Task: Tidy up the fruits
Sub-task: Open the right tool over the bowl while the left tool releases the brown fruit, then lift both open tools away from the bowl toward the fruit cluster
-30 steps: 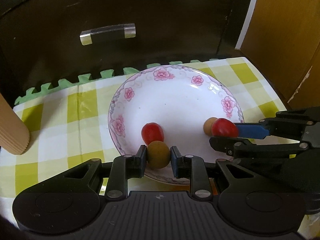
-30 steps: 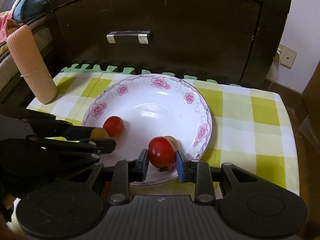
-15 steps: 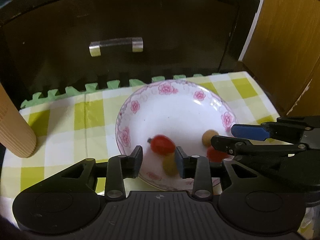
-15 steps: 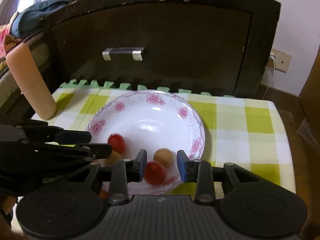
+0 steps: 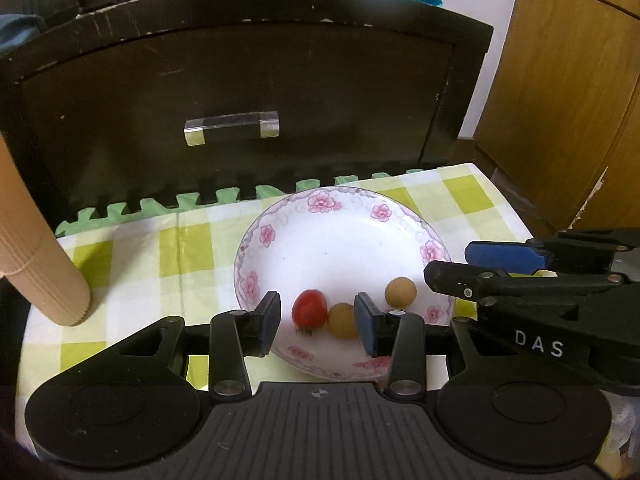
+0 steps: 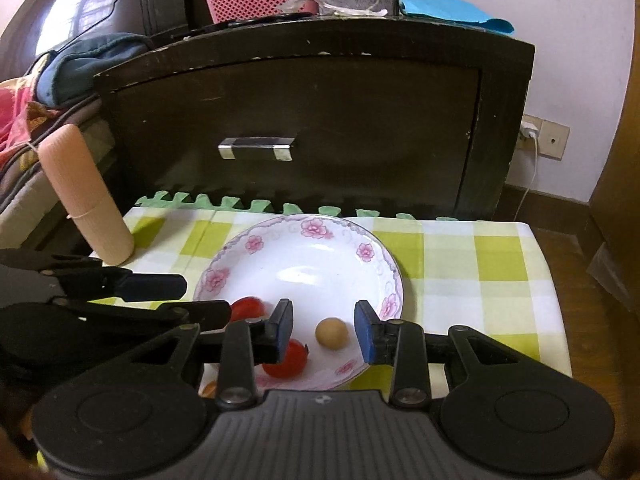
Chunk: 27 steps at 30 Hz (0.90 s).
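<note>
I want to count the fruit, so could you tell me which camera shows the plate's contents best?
The right wrist view: on the plate both tomatoes and one brown fruit show, though its own finger overlaps one. The left wrist view misses a tomato.

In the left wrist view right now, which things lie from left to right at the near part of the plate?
Left gripper, then red tomato → tan fruit → second tan fruit → right gripper, all fruits in the plate.
</note>
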### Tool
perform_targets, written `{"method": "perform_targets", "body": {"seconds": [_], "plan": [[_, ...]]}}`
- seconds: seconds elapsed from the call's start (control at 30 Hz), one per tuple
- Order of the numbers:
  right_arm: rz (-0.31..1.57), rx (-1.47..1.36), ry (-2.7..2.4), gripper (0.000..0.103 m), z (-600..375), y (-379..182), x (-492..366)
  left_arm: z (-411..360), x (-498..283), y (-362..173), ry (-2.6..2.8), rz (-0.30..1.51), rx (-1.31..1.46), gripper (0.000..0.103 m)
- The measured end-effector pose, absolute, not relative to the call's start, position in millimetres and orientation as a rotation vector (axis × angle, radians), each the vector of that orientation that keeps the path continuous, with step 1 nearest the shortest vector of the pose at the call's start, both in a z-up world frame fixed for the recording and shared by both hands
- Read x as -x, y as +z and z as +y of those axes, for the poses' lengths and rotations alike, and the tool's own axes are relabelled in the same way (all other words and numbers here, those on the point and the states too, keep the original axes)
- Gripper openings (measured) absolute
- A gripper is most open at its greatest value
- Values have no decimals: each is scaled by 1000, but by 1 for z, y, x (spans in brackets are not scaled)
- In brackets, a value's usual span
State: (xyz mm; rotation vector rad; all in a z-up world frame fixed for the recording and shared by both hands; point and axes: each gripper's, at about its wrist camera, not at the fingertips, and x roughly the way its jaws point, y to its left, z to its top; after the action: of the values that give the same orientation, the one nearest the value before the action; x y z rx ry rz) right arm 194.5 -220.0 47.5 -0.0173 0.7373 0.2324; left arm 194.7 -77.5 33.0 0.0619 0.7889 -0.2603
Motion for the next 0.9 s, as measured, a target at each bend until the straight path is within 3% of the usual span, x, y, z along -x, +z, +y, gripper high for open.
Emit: {"method": "perform_targets", "body": {"seconds": [0.9], "plan": [[783, 3, 244, 33, -205, 42, -118, -69, -125, 34, -281, 820, -125, 49]]}}
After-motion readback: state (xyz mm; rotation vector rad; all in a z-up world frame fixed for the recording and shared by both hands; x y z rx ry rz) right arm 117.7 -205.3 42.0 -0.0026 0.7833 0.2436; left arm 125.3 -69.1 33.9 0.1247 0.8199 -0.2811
